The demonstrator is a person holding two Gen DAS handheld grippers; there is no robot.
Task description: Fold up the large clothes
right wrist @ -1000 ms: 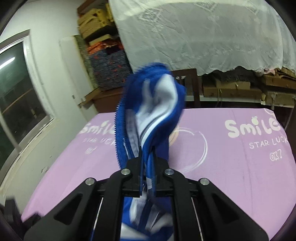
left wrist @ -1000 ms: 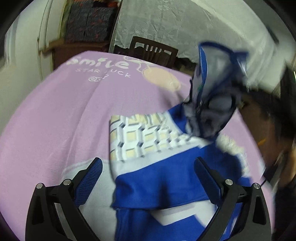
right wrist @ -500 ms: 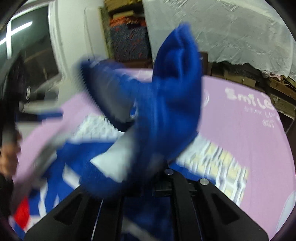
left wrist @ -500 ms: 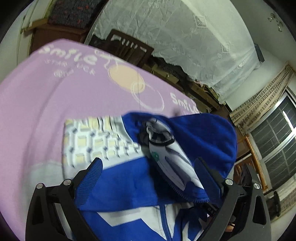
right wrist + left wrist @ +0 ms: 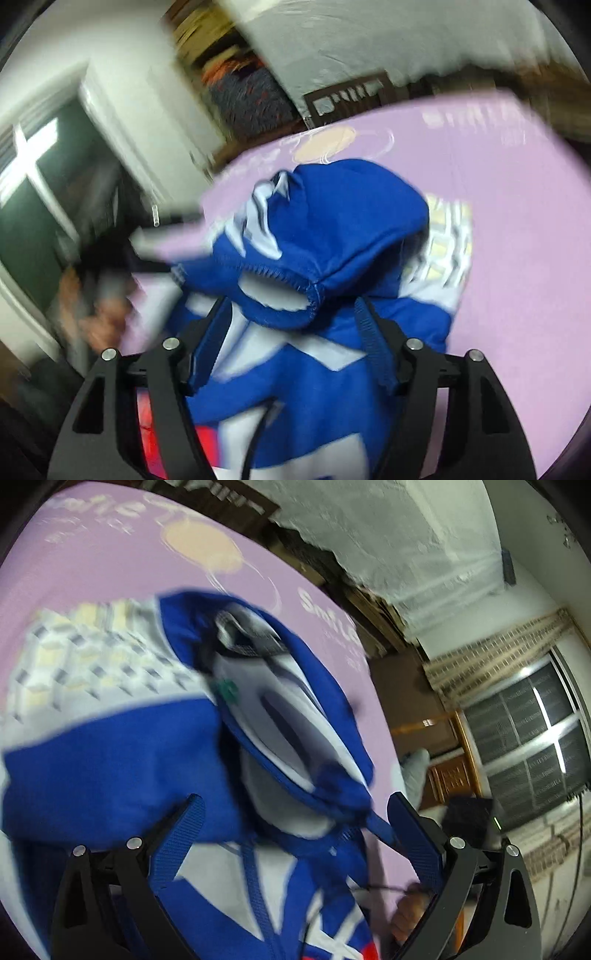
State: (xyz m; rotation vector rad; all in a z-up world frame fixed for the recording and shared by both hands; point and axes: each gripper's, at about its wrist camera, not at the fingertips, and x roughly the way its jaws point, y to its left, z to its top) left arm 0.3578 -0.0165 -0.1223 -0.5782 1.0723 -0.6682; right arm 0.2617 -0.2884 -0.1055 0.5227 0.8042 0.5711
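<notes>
Cloth dominates both views: a blue and white jacket [image 5: 122, 760] lies heaped on a lilac table cover [image 5: 110, 568] printed with white lettering and a pale peach disc [image 5: 203, 550]. Nearer the disc than the jacket's blue body, a checked yellow-and-white panel [image 5: 88, 664] of the garment lies flat on the cover. A doubled-over flap of the jacket, white lining showing inside its blue edge, rests on top of the heap. The left gripper [image 5: 295, 830] hovers low over the jacket with its blue-padded jaws spread wide, cloth between them but neither pad pressing on it. The right gripper [image 5: 291, 339] sits over the same heap from the opposite side, its jaws opening; the hemmed blue fold [image 5: 332, 236] bulges just ahead of them and the pads no longer pinch it. A person's hand [image 5: 99, 314], blurred, shows beside the jacket at the cover's edge. Beyond the disc, a dark wooden chair [image 5: 351, 96] stands at the table's far side under a white lace cloth [image 5: 406, 535], and a barred window [image 5: 528, 731] glows off to one side.
</notes>
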